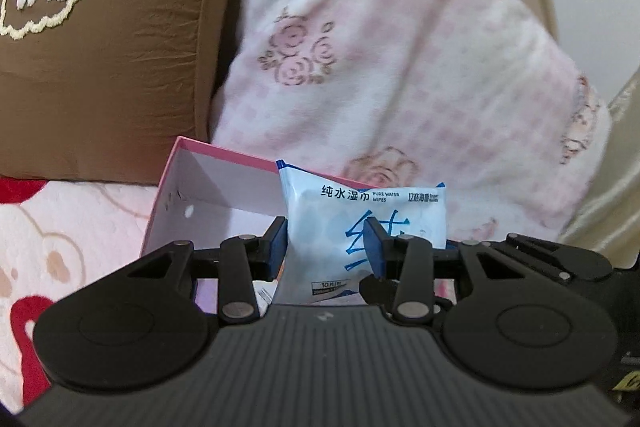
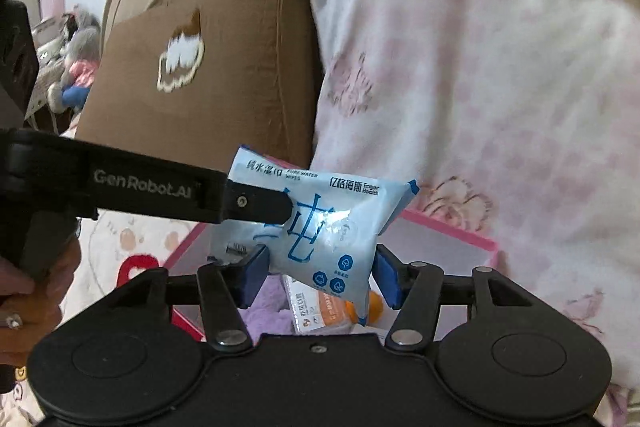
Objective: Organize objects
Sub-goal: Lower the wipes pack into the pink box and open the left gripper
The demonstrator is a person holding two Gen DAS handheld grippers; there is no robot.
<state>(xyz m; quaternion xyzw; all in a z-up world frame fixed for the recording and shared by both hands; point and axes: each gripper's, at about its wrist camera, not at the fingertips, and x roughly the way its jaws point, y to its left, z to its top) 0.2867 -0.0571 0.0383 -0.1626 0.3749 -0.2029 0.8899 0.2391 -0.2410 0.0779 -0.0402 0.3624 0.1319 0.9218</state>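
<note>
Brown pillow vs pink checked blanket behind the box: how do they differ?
The brown pillow is plain dark fabric with one stitched white and brown motif; the blanket is pale pink checks with printed roses. The pillow looks smooth and woven, the blanket fuzzy. The pillow stands left of the blanket in both views. Both lean up behind the pink box.
</note>
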